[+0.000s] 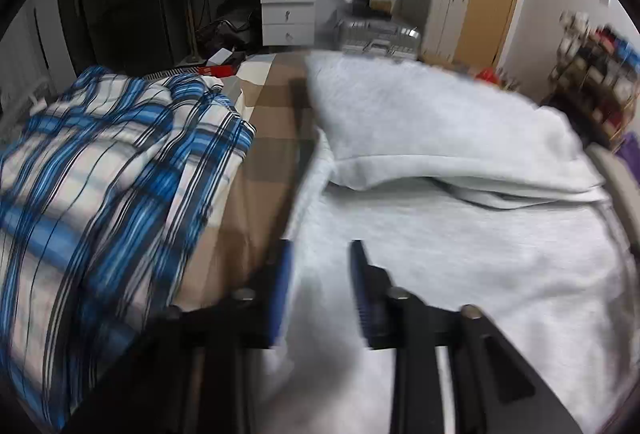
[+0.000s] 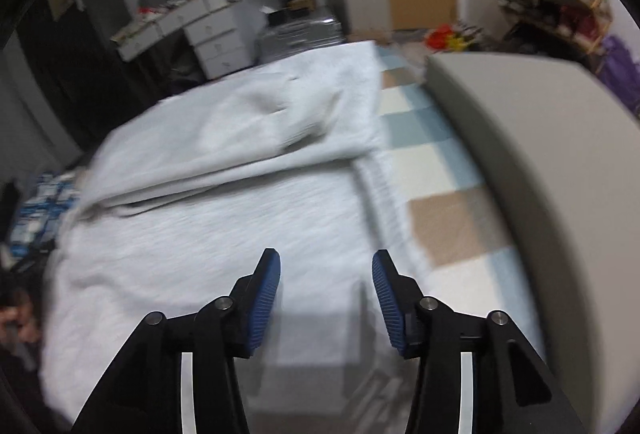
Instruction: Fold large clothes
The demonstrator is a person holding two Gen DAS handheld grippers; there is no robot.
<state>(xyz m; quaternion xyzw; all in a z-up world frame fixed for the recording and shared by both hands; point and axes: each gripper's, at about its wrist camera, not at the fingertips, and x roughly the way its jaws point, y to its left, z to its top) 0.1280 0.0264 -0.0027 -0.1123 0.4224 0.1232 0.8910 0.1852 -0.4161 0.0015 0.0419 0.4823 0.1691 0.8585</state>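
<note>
One pale grey garment [image 2: 224, 218], a sweatshirt by its look, lies spread on the bed, its far part folded over the near part along a crosswise crease. Left tongs [image 1: 320, 274] hang above its left edge, jaws spread, nothing between the blue pads. Right tongs [image 2: 326, 282] hang above its right portion, jaws likewise spread and empty. Checked bedsheet [image 2: 440, 218] shows on both sides. Blue plaid shirt [image 1: 100, 161] lies heaped to the left, a beige headboard [image 2: 540, 161] to the right.
</note>
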